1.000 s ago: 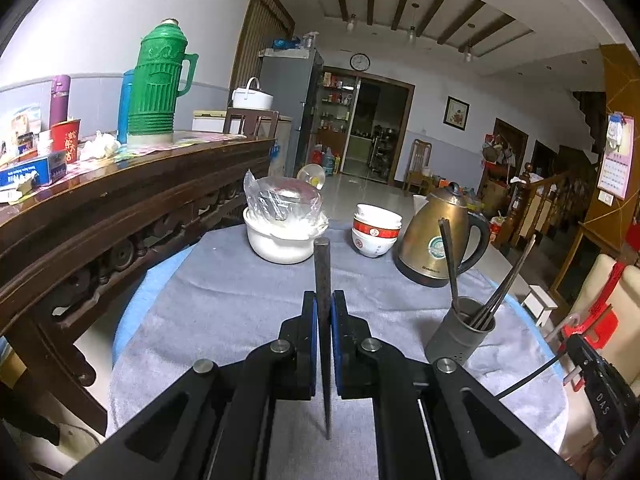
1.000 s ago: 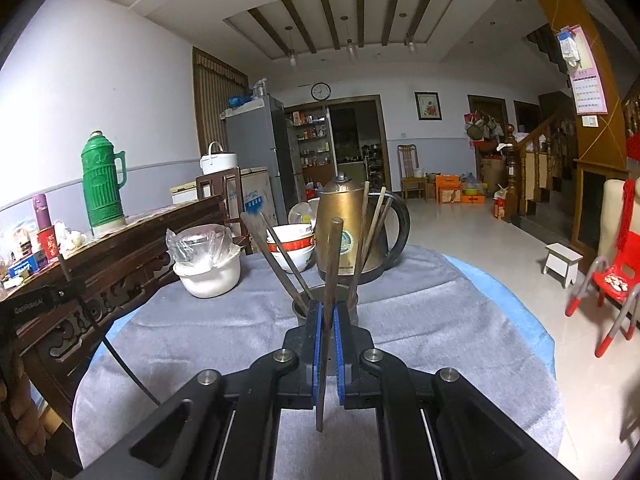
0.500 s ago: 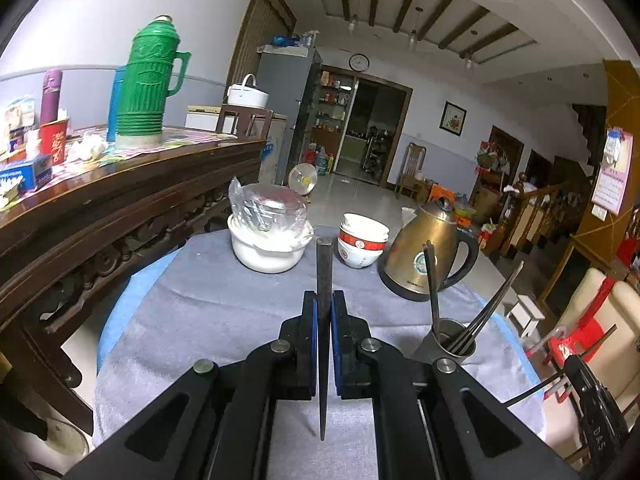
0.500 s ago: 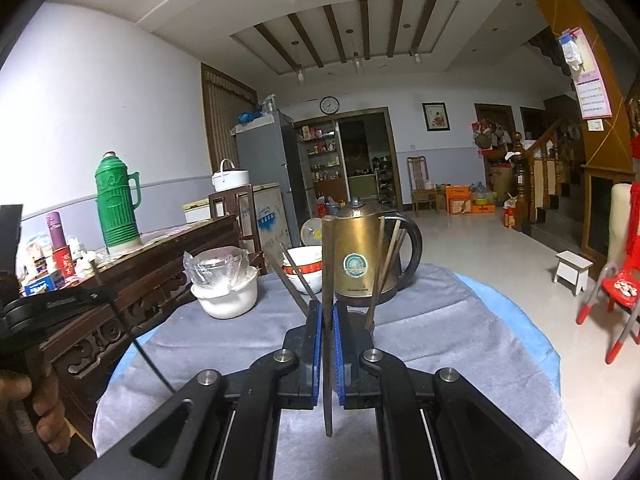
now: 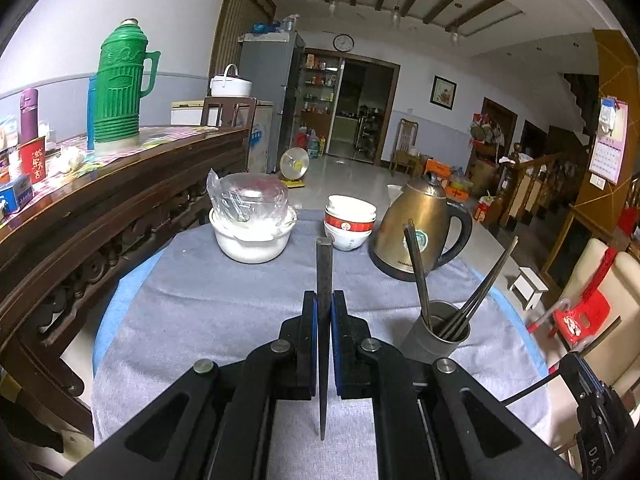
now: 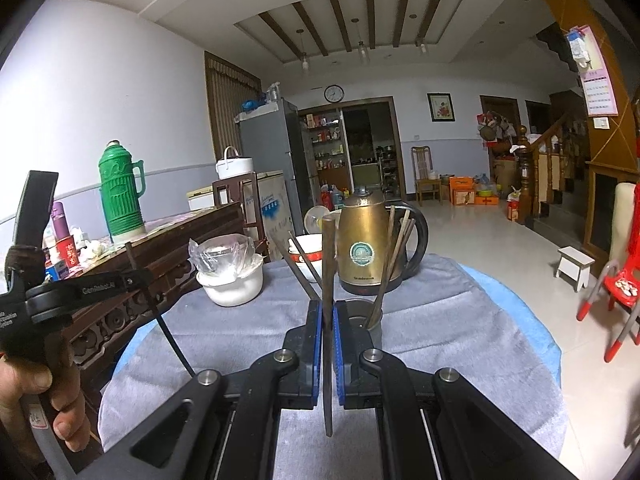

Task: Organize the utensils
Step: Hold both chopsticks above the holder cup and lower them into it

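My left gripper (image 5: 324, 300) is shut on a dark chopstick (image 5: 324, 264) held upright above the grey cloth. A grey metal utensil cup (image 5: 438, 334) with several chopsticks stands to its right. My right gripper (image 6: 328, 308) is shut on another chopstick (image 6: 328, 248), held upright just in front of the same cup (image 6: 366, 320), which it partly hides. The left gripper body (image 6: 60, 288) and a hand show at the left of the right wrist view.
A round table carries a grey cloth (image 5: 224, 312). On it stand a brass kettle (image 5: 420, 228), stacked bowls (image 5: 350, 222) and a white pot with a plastic-wrapped bowl (image 5: 252, 224). A dark wooden sideboard (image 5: 80, 216) with a green thermos (image 5: 120, 88) runs along the left.
Both grippers have drawn back and risen from the table, each still holding its chopstick. The cup now looks farther off and lower in both views.
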